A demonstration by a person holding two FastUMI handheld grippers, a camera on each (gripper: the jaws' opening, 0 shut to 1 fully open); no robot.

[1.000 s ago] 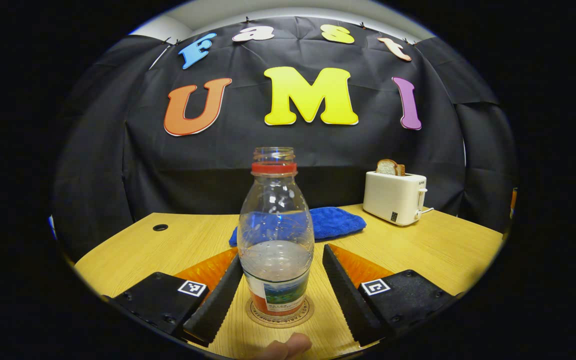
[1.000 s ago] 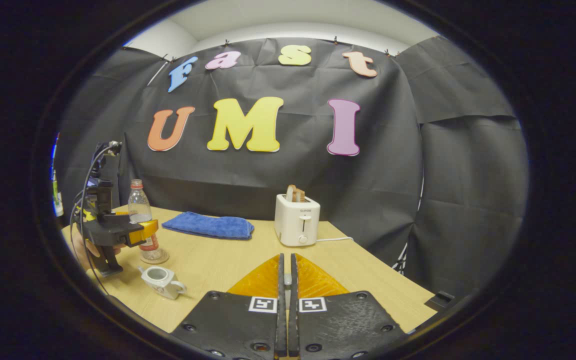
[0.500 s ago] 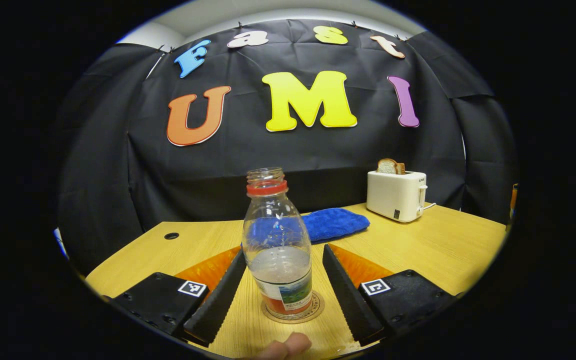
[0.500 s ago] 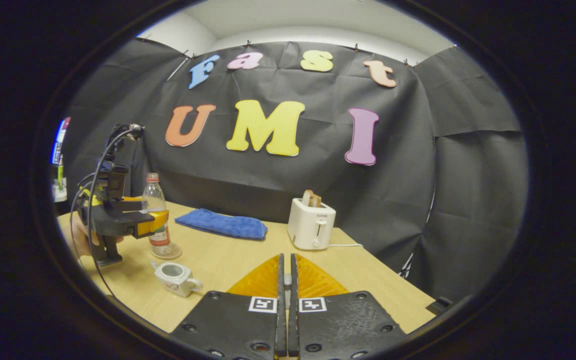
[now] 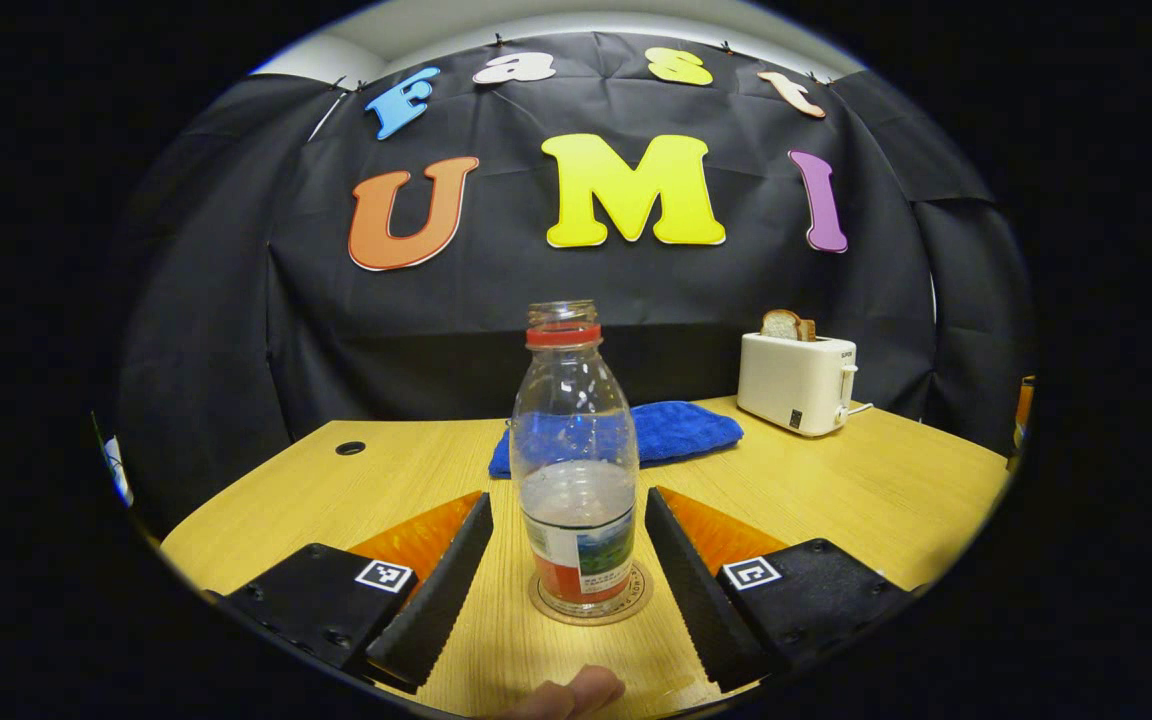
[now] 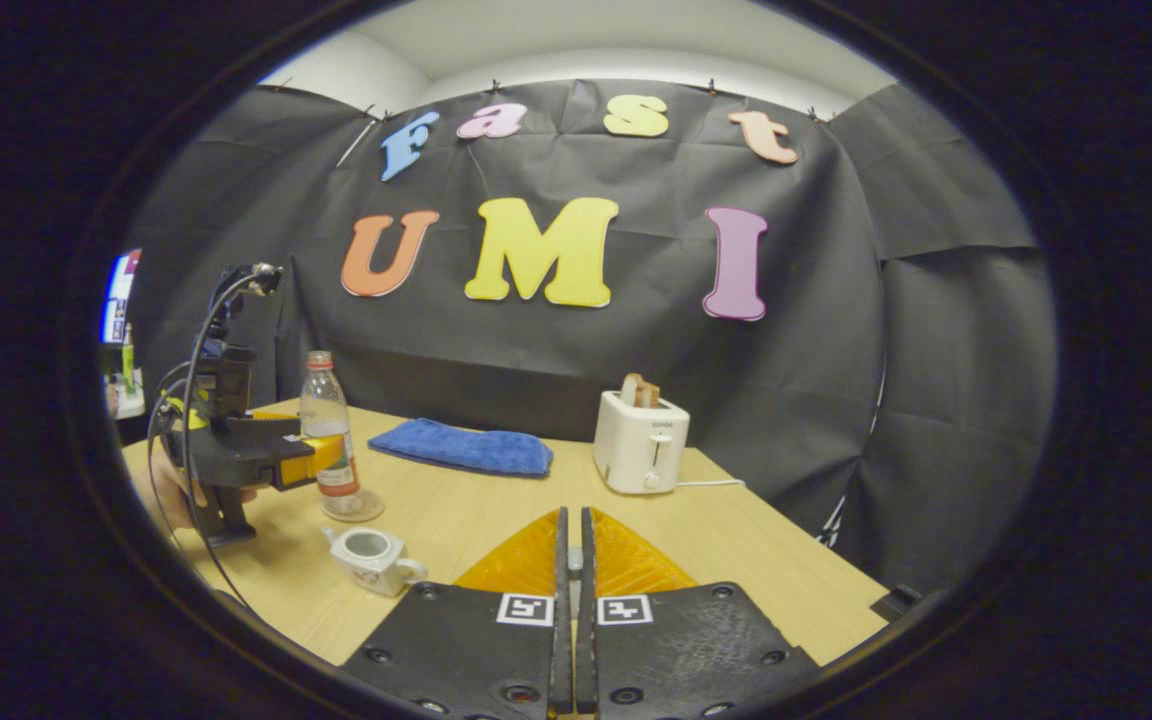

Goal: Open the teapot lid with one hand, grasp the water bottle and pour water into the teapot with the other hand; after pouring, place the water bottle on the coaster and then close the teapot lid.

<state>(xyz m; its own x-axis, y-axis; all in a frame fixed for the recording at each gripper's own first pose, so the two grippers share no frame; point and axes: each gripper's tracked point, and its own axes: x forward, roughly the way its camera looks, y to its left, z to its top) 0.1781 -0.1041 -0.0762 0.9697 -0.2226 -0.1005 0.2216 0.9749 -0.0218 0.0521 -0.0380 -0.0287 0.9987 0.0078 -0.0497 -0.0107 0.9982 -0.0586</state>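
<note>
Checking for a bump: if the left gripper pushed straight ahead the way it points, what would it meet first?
Probably the water bottle, standing on the coaster between the left gripper open fingers.

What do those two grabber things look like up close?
Each gripper, the left gripper and the right gripper, has a chunky black body with screws and two long wedge fingers, ridged on the inner edge. Every finger base carries a small square black-and-white marker. From the right gripper view, the left one has a boxy top with black cables looping off it.

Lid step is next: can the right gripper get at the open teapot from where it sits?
Probably yes: the teapot stands just left of the right gripper, bare table between.
</note>
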